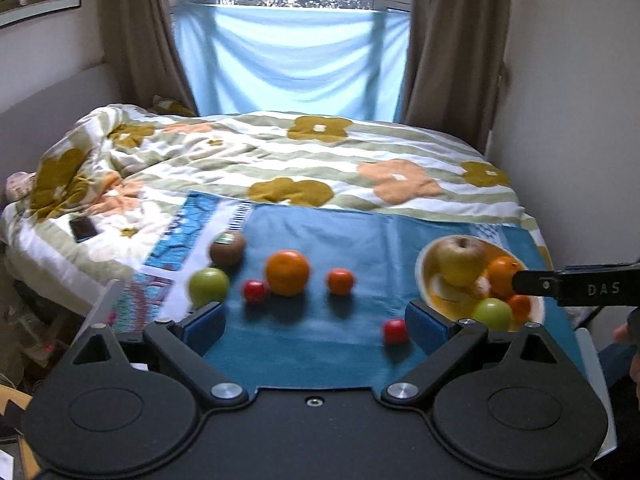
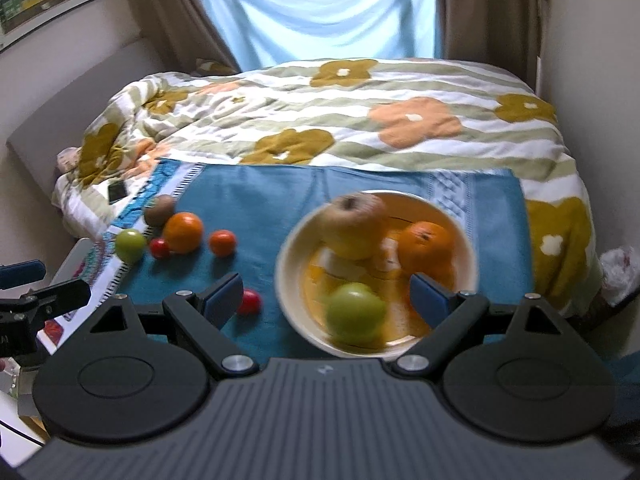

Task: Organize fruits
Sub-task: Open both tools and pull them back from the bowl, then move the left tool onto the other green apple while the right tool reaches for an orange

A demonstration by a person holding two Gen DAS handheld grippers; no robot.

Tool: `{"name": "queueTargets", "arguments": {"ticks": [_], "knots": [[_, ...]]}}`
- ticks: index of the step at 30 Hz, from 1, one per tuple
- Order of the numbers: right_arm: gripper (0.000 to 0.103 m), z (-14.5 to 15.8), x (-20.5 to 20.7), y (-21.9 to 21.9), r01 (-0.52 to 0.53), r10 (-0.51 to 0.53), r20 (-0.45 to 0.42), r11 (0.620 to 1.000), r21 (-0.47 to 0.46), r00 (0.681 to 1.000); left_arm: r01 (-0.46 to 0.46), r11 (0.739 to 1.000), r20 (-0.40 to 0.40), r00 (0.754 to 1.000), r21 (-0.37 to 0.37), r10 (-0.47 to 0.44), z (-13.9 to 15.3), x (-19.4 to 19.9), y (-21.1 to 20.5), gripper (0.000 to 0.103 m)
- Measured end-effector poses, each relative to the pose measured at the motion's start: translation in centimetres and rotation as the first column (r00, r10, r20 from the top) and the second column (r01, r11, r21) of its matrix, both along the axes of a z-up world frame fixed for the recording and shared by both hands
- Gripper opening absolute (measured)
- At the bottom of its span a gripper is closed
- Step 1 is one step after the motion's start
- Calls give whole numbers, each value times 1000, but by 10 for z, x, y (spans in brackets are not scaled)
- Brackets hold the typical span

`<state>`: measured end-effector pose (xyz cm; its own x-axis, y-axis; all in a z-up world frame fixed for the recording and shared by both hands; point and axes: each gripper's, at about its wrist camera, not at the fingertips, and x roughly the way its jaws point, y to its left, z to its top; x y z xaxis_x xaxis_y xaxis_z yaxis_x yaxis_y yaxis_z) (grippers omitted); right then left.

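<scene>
Across the upper half of both views we see a flowered quilt [image 1: 280, 152] on the bed, and below it a blue cloth [image 1: 320, 240]. Right of centre on the cloth sits our bowl [image 2: 288, 248], holding a yellow apple [image 2: 354, 226], an orange [image 2: 426, 240] and a green apple [image 2: 354, 312]. At the left of the cloth lie a large orange [image 1: 287, 272], a green fruit [image 1: 208, 286], a kiwi [image 1: 227, 248], a small orange [image 1: 341, 281] and two small red fruits [image 1: 255, 290]. Our left gripper [image 1: 316, 326] is spread wide and empty; our right gripper [image 2: 328, 298] likewise gapes, grasping nothing, over the bowl's near rim.
</scene>
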<state>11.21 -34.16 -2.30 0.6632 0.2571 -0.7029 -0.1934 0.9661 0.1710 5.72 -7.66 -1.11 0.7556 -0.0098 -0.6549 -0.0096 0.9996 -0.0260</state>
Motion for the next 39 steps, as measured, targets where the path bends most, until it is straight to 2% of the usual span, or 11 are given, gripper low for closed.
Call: {"name": "queueTargets", "arguments": {"ticks": [8, 13, 18, 23, 33, 36, 39], "knots": [[103, 3, 17, 67, 1, -1, 3, 1000, 18, 1000, 24, 999, -12, 1000, 31, -24, -3, 28, 66, 99], [103, -5, 35, 108, 29, -27, -29, 998, 49, 999, 91, 994, -47, 995, 59, -89, -16, 55, 99, 99], [103, -18, 55, 147, 69, -67, -58, 996, 49, 996, 183, 980, -90, 980, 72, -177, -37, 84, 124, 99], [103, -35, 73, 177, 120, -115, -94, 992, 49, 989, 285, 956, -142, 951, 70, -273, -60, 110, 138, 99], [103, -69, 104, 211, 234, -217, -174, 969, 81, 961, 470, 882, -222, 865, 45, -450, -104, 152, 140, 96], [103, -76, 111, 216, 263, -241, -195, 960, 97, 951, 504, 863, -237, 842, 30, -484, -113, 159, 139, 91], [103, -82, 115, 221, 281, -256, -209, 955, 96, 944, 535, 844, -253, 820, 24, -513, -121, 164, 138, 81]]}}
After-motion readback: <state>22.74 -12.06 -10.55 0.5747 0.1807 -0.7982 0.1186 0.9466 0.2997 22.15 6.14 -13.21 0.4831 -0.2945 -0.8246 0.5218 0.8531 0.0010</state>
